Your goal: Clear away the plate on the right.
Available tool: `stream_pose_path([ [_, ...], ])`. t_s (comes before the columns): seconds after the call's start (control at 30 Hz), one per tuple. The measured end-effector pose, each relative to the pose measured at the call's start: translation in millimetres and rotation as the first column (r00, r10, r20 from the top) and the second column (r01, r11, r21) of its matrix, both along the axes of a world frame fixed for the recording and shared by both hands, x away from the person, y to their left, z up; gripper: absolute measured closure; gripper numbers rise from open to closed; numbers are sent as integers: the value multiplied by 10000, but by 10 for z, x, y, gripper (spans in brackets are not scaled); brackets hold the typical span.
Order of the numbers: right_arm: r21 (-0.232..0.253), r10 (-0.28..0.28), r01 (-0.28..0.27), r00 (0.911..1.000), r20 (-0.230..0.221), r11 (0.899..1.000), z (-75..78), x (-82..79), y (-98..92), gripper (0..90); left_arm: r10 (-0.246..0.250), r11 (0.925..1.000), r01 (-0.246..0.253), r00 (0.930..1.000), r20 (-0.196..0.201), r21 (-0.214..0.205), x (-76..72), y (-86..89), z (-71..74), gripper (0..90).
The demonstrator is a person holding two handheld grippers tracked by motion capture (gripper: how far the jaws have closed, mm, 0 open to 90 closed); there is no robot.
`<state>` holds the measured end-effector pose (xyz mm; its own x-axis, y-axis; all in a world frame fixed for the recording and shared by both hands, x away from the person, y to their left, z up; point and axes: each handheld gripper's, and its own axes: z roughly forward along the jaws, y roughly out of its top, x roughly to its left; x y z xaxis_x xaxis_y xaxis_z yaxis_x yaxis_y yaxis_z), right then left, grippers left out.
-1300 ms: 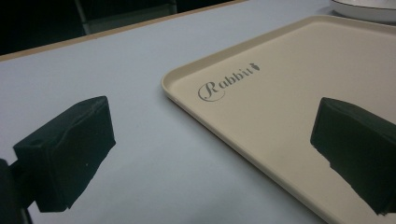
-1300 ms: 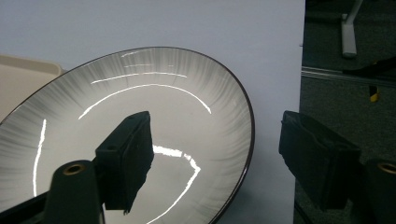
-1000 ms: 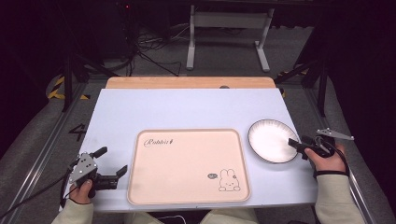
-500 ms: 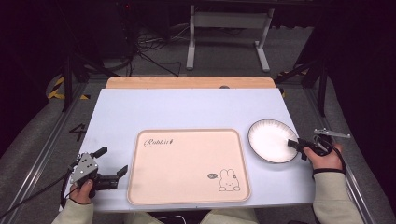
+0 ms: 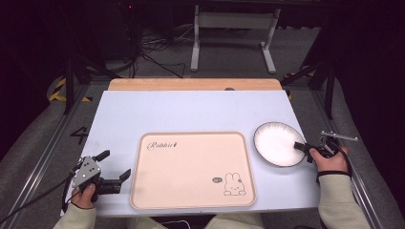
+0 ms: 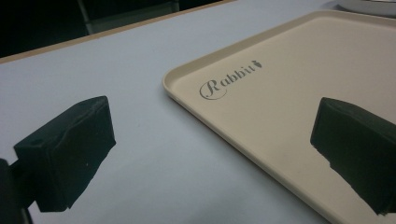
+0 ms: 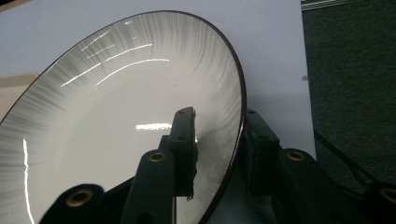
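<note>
A white plate with a dark rim and grey streaks lies on the table to the right of a beige tray printed with "Rabbit" and a bunny. My right gripper reaches the plate's right edge. In the right gripper view its jaws have just been closing and straddle the rim of the plate, one over the inside, one outside; a narrow gap still shows at the right gripper. My left gripper rests open and empty left of the tray. The left gripper faces the tray's corner.
The pale blue table has a wooden strip along its far edge. Its right edge runs just beyond the plate, with dark floor past it. A metal stand and cables sit on the floor behind the table.
The right gripper's jaws have drawn together around the plate's right rim. Both hands, the plate and the tray have stayed in place.
</note>
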<state>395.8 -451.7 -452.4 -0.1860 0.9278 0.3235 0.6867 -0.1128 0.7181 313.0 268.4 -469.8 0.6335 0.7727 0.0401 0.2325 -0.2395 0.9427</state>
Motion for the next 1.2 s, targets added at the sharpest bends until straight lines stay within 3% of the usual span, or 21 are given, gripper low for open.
stream_pose_path([
  [0.37,494,-473,495,9979,-440,9976,26,15,-13,759,2,10000,-2,10000,16,2,1,-2,-1,3],
  [0.57,205,-584,593,9974,-417,9980,51,3,14,765,3,10000,-3,10000,15,5,1,-2,-1,4],
  [0.7,315,-610,620,9976,-335,9976,60,-13,7,782,2,10000,-2,10000,14,11,1,-3,-1,3],
  [1.0,17,-746,746,9972,25,9972,138,-56,13,828,3,10000,-3,10000,-7,21,1,-2,0,3],
  [1.2,253,-747,737,9962,439,9970,207,-78,30,856,11,10000,-11,10000,-11,19,1,-2,0,4],
])
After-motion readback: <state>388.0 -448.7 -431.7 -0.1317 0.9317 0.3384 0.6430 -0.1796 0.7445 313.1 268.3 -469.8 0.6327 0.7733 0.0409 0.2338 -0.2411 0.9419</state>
